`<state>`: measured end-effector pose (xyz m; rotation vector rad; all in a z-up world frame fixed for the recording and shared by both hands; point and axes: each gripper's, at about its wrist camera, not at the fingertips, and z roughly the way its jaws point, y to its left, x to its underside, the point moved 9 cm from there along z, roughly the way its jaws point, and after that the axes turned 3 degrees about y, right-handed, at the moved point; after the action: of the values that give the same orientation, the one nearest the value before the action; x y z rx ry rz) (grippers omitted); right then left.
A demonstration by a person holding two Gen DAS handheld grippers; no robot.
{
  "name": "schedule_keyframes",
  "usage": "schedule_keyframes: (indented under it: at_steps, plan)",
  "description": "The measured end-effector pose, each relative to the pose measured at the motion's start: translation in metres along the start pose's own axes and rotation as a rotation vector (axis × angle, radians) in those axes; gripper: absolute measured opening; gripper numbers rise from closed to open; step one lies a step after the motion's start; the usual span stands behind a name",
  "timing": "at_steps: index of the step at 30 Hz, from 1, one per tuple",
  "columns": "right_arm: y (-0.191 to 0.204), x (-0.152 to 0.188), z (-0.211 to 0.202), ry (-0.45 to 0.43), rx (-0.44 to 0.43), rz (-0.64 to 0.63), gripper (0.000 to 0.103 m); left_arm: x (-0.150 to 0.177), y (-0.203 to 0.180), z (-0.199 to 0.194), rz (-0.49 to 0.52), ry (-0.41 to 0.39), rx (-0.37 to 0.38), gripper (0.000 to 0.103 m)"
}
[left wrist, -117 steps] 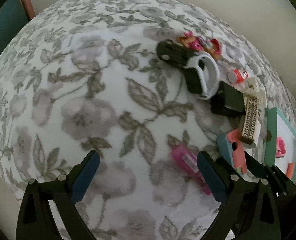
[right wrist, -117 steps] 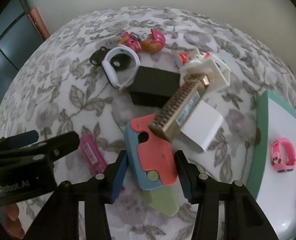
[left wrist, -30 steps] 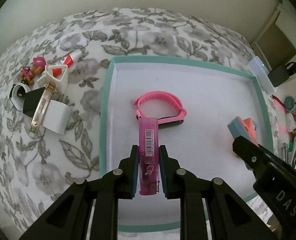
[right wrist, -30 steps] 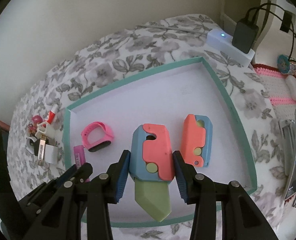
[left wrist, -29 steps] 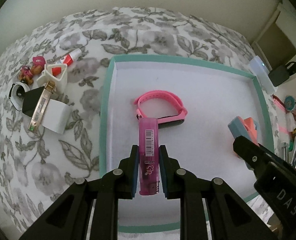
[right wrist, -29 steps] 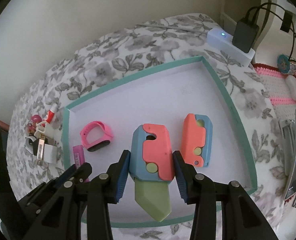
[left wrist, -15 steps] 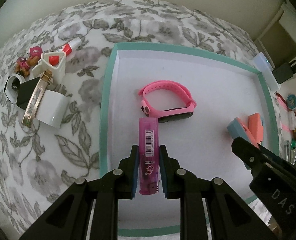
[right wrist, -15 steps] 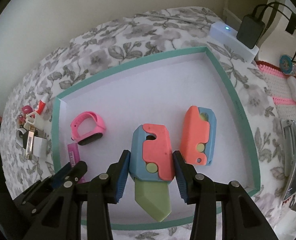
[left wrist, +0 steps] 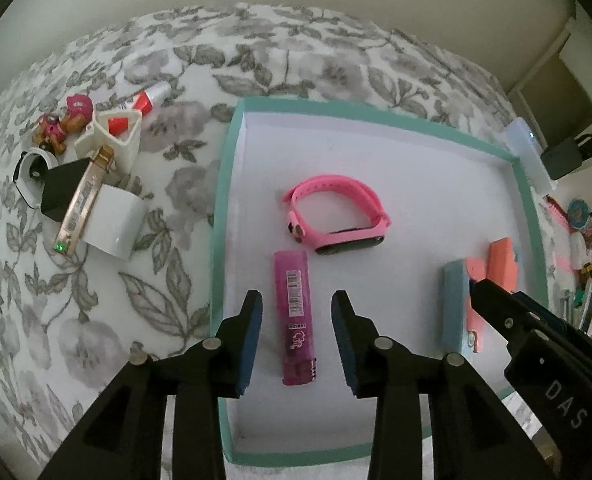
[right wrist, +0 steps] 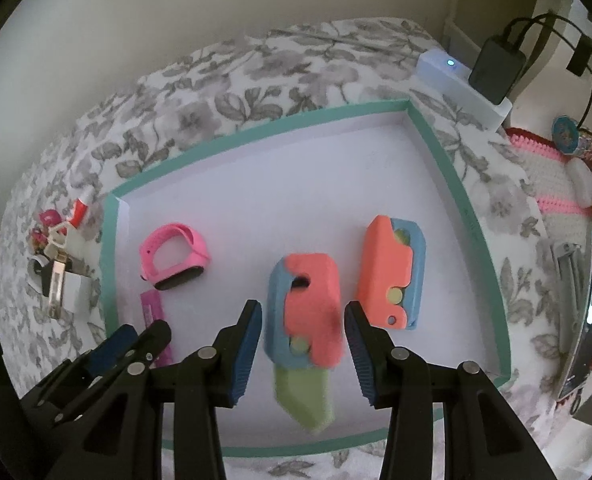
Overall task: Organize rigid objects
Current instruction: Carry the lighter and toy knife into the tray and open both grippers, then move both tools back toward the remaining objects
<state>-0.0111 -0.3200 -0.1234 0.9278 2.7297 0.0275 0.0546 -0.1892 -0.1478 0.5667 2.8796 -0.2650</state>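
**Fingers off: two more pieces land in the tray**

Fingers of my left gripper [left wrist: 296,336] have just been opening; half a second ago they pinched the pink lighter [left wrist: 294,316], and now they stand apart with clear gaps either side of it; it lies flat on the white floor of the teal tray [left wrist: 220,208], just below the pink watch band [left wrist: 335,220], still between my pads but untouched.

My right gripper [right wrist: 303,342] stands part open too; the toy knife [right wrist: 305,320], coral and blue with a green blade, sits between its fingers, blurred and tilted, and seems free of the pads, with a gap on each side; I judge it dropped or dropping onto the tray floor, just left of the second coral and blue toy knife [right wrist: 391,276].

So both items look delivered; four things are inside the tray; the heap on the floral cloth to the tray's left remains, with the white box [left wrist: 114,224], the black box [left wrist: 62,188] and the small figures [left wrist: 62,126]; that is where I expect to reach after lifting clear.
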Motion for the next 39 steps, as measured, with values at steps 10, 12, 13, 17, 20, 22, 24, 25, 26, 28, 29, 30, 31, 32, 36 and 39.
schedule_keyframes:
  at_steps: [10,12,13,17,20,22,24,25,26,28,29,30,31,32,36,39]
  plan:
    - [-0.008,-0.013,-0.039,-0.105,0.033,0.007,0.053,-0.018,0.011,-0.043,-0.008,-0.119,-0.013,0.051]
    - [-0.008,-0.015,-0.047,-0.124,0.038,0.01,0.053,-0.022,0.013,-0.047,-0.01,-0.138,-0.027,0.051]
    - [-0.009,-0.016,-0.051,-0.134,0.042,0.01,0.053,-0.024,0.015,-0.049,-0.01,-0.147,-0.035,0.052]
    - [-0.008,-0.019,-0.062,-0.17,0.062,0.004,0.068,-0.028,0.026,-0.054,-0.023,-0.162,-0.055,0.069]
    - [-0.007,-0.02,-0.06,-0.176,0.081,-0.005,0.077,-0.031,0.033,-0.056,-0.032,-0.176,-0.072,0.069]
    - [-0.007,-0.019,-0.055,-0.164,0.09,-0.012,0.078,-0.033,0.039,-0.057,-0.037,-0.183,-0.092,0.073]
    - [-0.006,-0.017,-0.05,-0.155,0.094,-0.015,0.083,-0.034,0.045,-0.056,-0.045,-0.185,-0.107,0.08]
    - [-0.006,-0.017,-0.047,-0.153,0.096,-0.019,0.085,-0.034,0.047,-0.055,-0.048,-0.184,-0.112,0.08]
    - [-0.005,-0.016,-0.046,-0.152,0.097,-0.023,0.088,-0.034,0.05,-0.054,-0.051,-0.182,-0.118,0.08]
    - [-0.002,-0.016,-0.043,-0.15,0.102,-0.035,0.092,-0.034,0.055,-0.052,-0.056,-0.176,-0.13,0.082]
    - [-0.001,-0.015,-0.041,-0.15,0.106,-0.041,0.095,-0.034,0.058,-0.05,-0.058,-0.171,-0.138,0.089]
    - [0.001,-0.015,-0.04,-0.149,0.109,-0.046,0.097,-0.034,0.06,-0.049,-0.058,-0.169,-0.143,0.091]
    - [0.002,-0.014,-0.039,-0.149,0.11,-0.05,0.098,-0.034,0.061,-0.049,-0.058,-0.168,-0.145,0.092]
    - [0.004,-0.014,-0.038,-0.149,0.11,-0.056,0.099,-0.034,0.062,-0.047,-0.059,-0.166,-0.151,0.092]
    - [0.008,-0.013,-0.034,-0.144,0.111,-0.067,0.102,-0.034,0.067,-0.045,-0.058,-0.168,-0.161,0.092]
    - [0.011,-0.012,-0.031,-0.139,0.114,-0.074,0.103,-0.035,0.072,-0.043,-0.064,-0.172,-0.167,0.092]
